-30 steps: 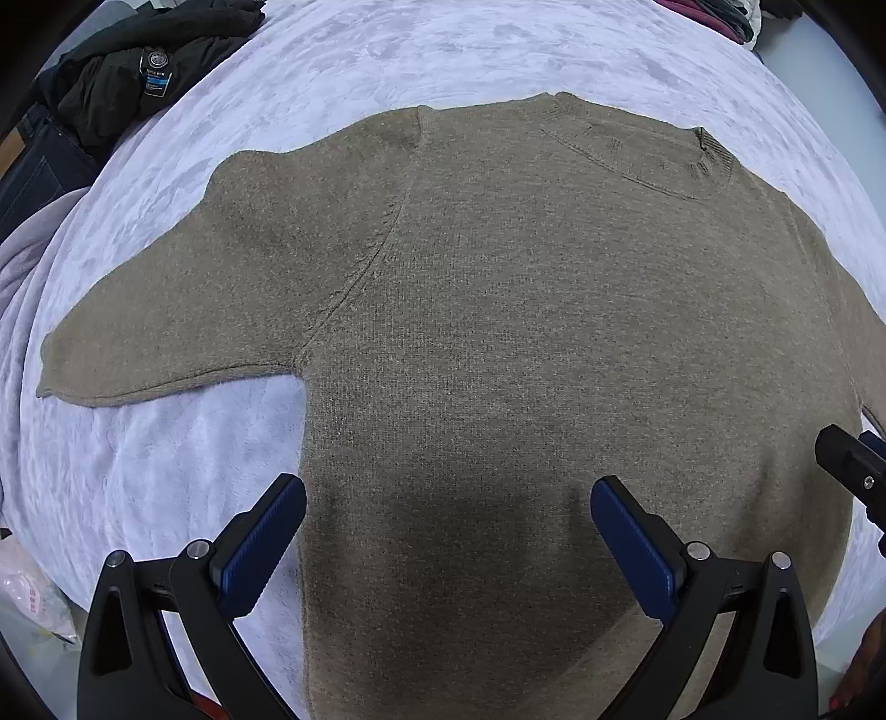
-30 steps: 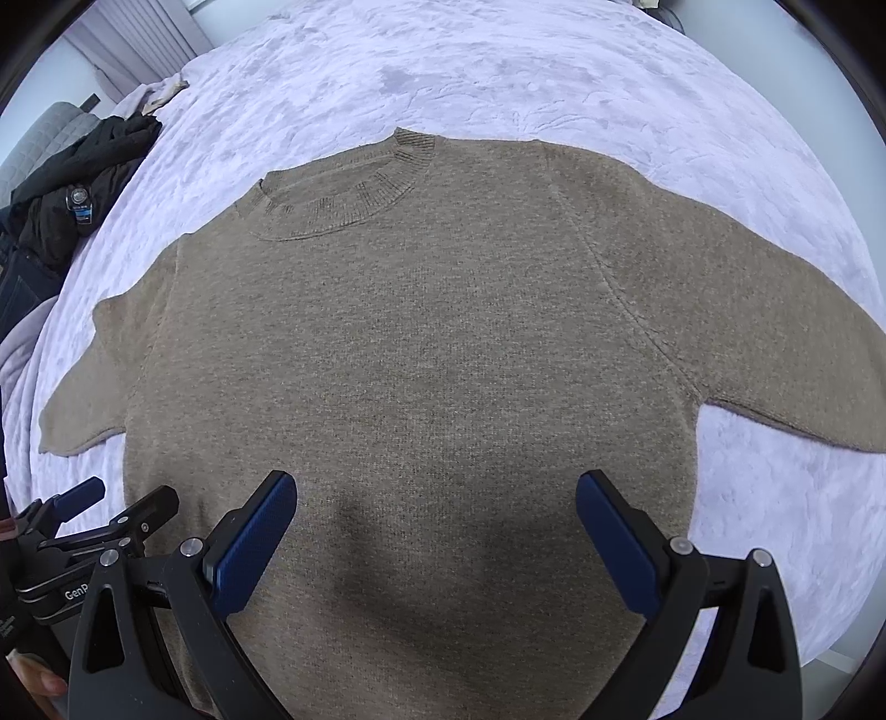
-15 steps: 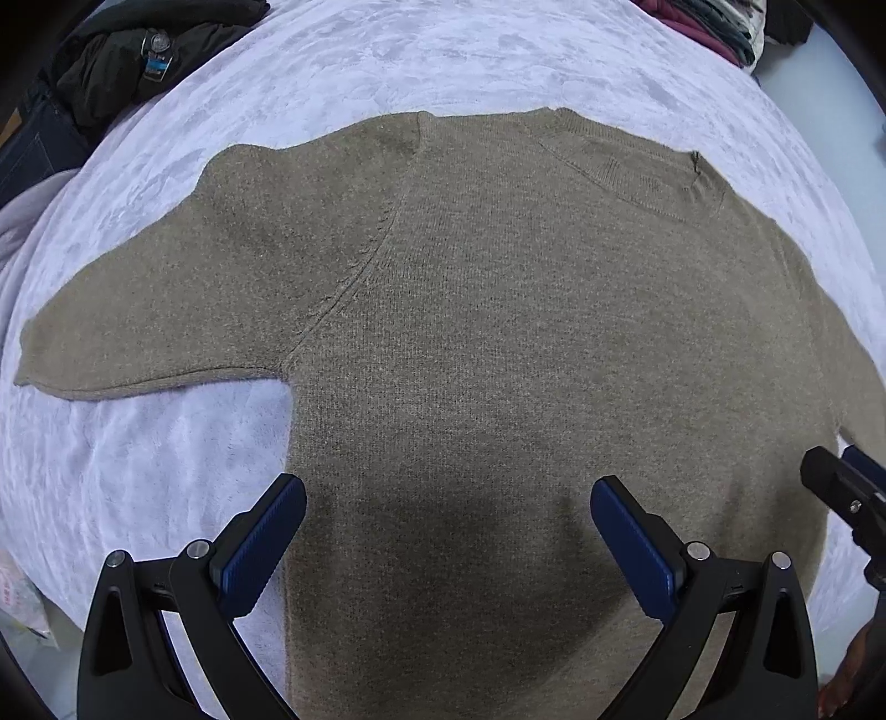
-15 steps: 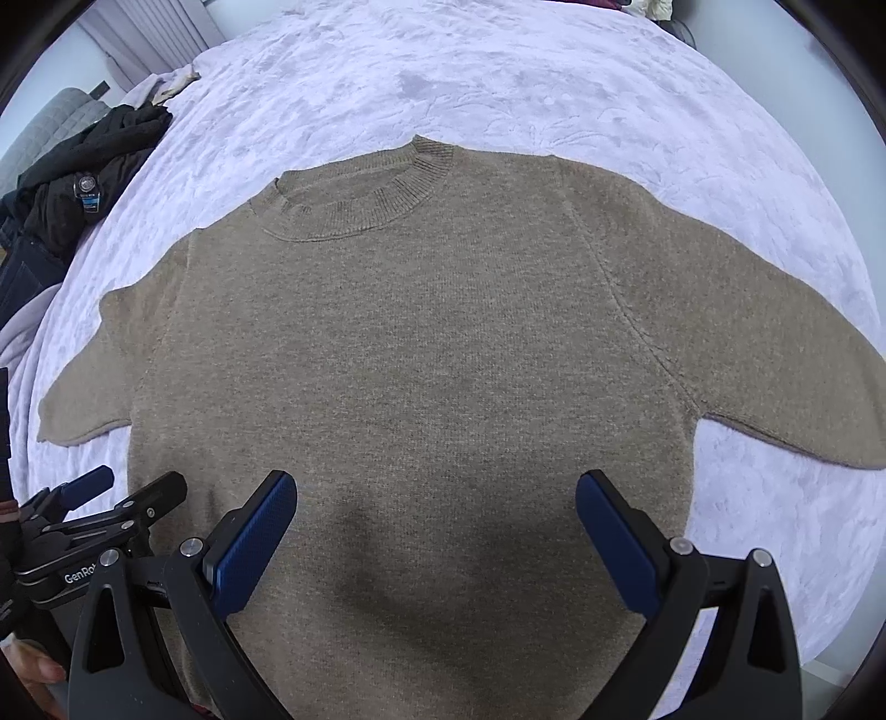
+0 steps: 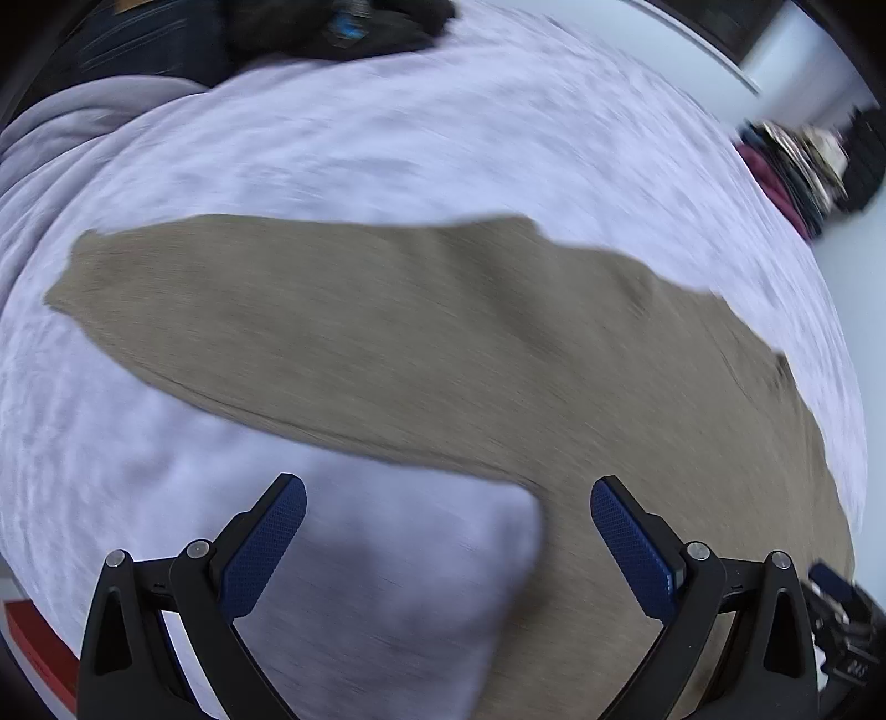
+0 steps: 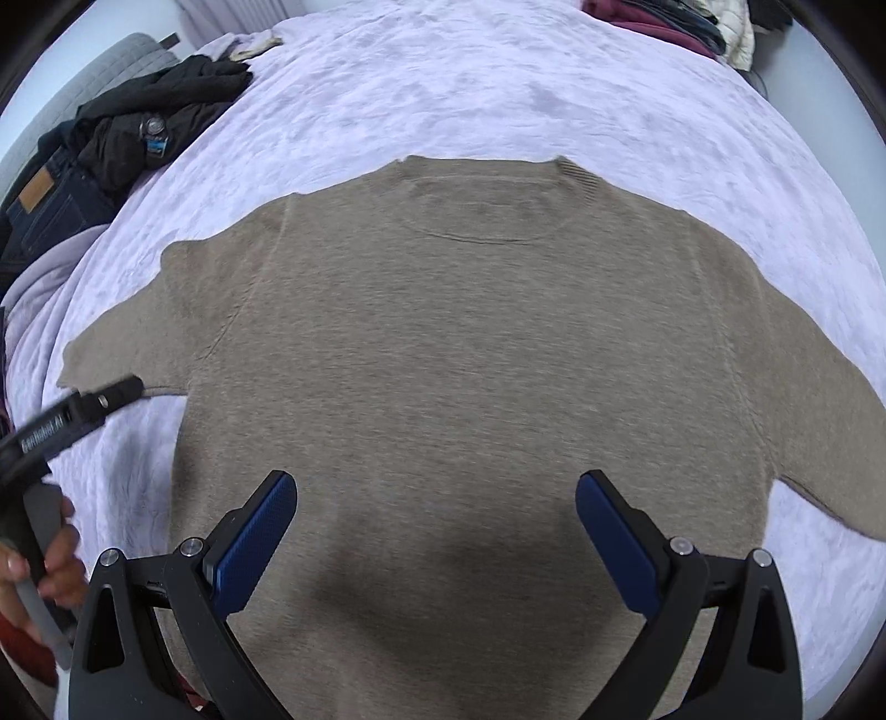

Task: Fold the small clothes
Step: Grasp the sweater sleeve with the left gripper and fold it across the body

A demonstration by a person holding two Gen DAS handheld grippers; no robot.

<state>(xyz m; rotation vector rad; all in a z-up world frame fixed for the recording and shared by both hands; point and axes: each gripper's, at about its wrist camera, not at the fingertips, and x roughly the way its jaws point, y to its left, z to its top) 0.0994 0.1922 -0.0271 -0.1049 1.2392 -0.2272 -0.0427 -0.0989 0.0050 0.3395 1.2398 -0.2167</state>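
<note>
A taupe knit sweater (image 6: 470, 360) lies flat on a lavender bedspread (image 6: 498, 83), collar (image 6: 576, 171) at the far side, both sleeves spread out. In the left wrist view its left sleeve (image 5: 277, 310) stretches across the frame. My left gripper (image 5: 448, 531) is open and empty, above the bedspread beside the sleeve's underarm; it also shows in the right wrist view (image 6: 119, 390) by the sleeve's cuff. My right gripper (image 6: 437, 526) is open and empty above the sweater's lower body.
A pile of dark clothes with jeans (image 6: 111, 144) lies at the far left of the bed. Stacked clothes (image 6: 664, 22) sit at the far right corner. A red object (image 5: 33, 653) shows at the bed's near left edge.
My left gripper has swung left, off the sweater's body toward the left sleeve; its view is motion-blurred. My right gripper has shifted slightly left over the body. The sweater has not moved.
</note>
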